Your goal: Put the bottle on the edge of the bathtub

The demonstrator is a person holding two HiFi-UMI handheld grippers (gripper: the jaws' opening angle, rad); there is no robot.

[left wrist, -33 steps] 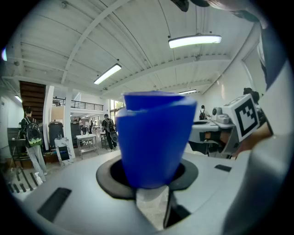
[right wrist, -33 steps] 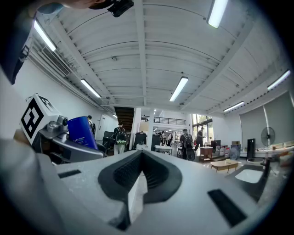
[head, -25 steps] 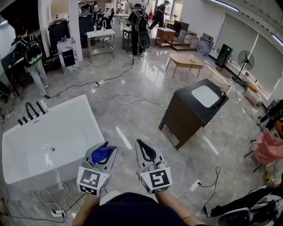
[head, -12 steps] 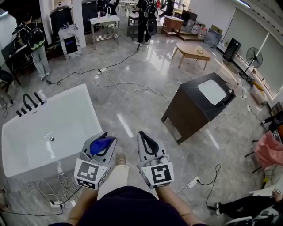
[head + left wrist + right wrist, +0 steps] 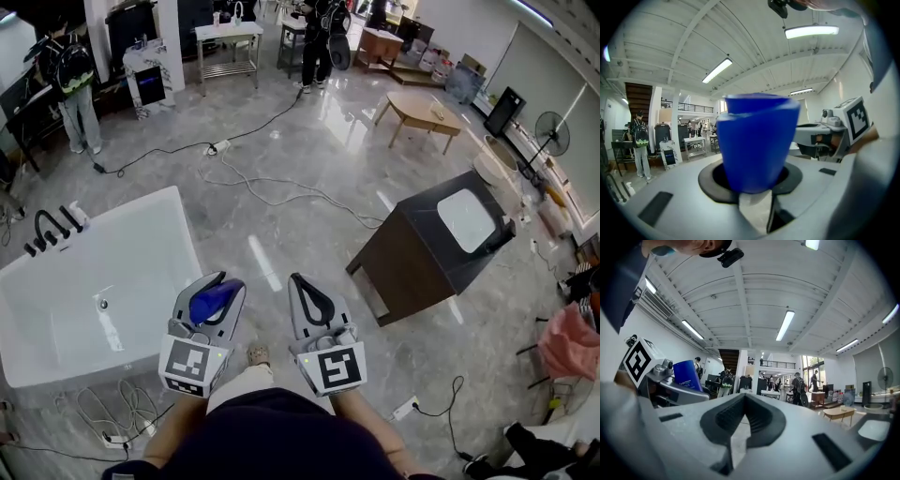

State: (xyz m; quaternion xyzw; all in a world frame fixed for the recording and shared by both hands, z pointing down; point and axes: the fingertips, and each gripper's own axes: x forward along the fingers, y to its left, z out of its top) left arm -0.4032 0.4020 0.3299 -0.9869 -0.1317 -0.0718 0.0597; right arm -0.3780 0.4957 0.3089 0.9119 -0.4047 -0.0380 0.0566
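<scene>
In its own view, left gripper [image 5: 752, 182] clamps bottle [image 5: 757, 140]; right gripper [image 5: 745, 403] seemingly shut.

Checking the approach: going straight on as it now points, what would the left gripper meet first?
Nothing near, it seems. The left gripper, jaws shut on the blue bottle, points ahead over grey marble floor; the white bathtub lies off to its left. Depth is unclear.

The floor [image 5: 281, 216] is glossy grey stone, mirroring the lights. The bathtub [image 5: 141, 253] is smooth, shiny white. The bottle [image 5: 757, 140] is smooth blue plastic with a soft sheen. The left gripper [image 5: 214, 291] and right gripper [image 5: 309, 298] have matt grey plastic shells and black ribbed pads. The cabinet [image 5: 412, 267] looks like dark matt wood.
</scene>
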